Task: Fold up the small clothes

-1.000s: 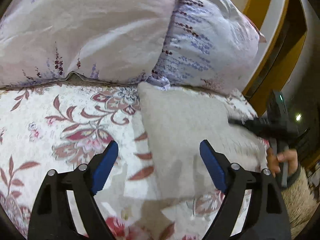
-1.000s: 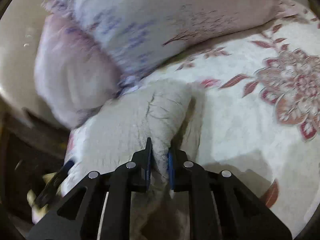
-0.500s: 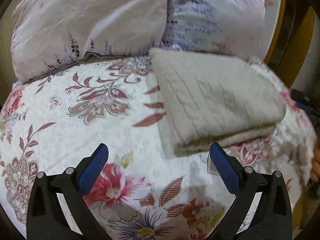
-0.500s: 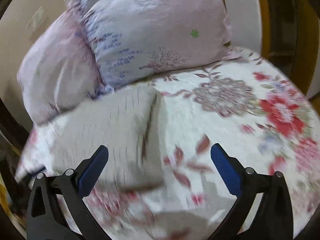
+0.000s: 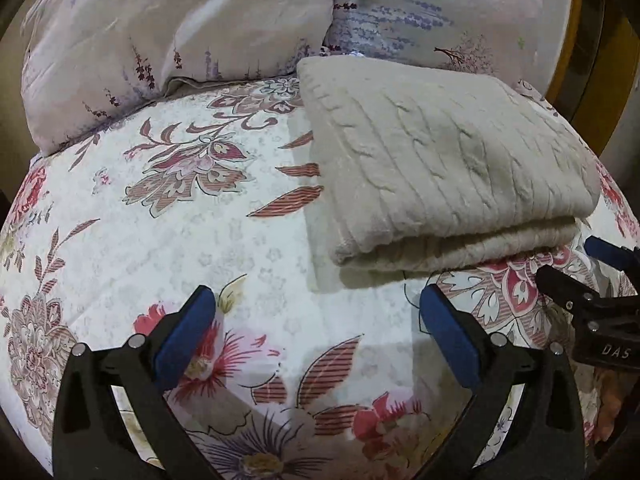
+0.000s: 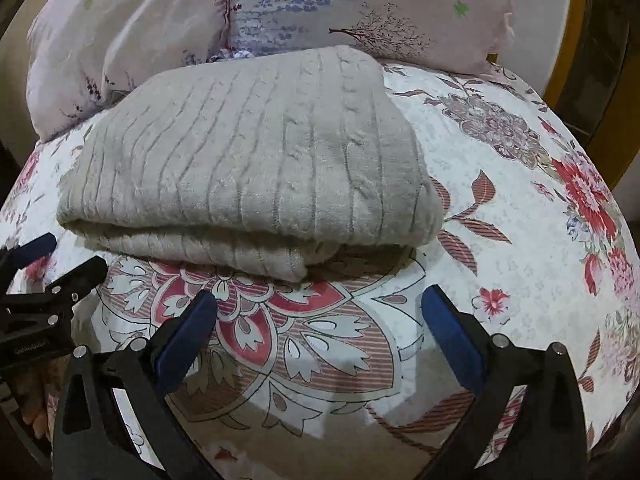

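Beige cable-knit garment seen folded into compact stack, lying on floral bedspread just before two pillows. Left gripper: fingers spread wide, nothing held, near stack's folded edge. Right gripper: fingers likewise apart, empty, clear of fabric. Step judged: fold finished, release done. Loose lower edge noted in right view. Next move judged: stack to be squared or set aside, next garment fetched.
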`<action>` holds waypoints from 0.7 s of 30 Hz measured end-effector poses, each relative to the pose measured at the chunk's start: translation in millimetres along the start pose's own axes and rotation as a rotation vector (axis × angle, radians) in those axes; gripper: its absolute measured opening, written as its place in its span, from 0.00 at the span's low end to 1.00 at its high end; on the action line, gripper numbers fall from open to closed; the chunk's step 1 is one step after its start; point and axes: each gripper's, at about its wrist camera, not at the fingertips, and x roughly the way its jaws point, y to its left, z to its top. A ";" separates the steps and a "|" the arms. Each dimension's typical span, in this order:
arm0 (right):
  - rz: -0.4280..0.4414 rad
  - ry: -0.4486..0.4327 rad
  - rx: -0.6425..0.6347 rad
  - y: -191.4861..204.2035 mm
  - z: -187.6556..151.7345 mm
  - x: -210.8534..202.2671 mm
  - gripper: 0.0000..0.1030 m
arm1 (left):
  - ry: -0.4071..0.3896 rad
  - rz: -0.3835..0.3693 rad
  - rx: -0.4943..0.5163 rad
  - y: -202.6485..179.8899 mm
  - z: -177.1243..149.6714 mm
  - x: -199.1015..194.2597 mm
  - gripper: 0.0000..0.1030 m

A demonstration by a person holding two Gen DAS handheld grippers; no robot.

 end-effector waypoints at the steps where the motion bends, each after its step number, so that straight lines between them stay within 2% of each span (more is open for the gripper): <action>1: 0.000 0.000 0.001 -0.3 -0.9 0.0 0.99 | 0.000 -0.001 -0.001 0.7 -0.1 0.4 0.98; 21: -0.002 0.000 0.002 0.6 -0.3 -0.1 0.99 | 0.000 0.000 -0.002 0.8 -0.3 0.1 0.98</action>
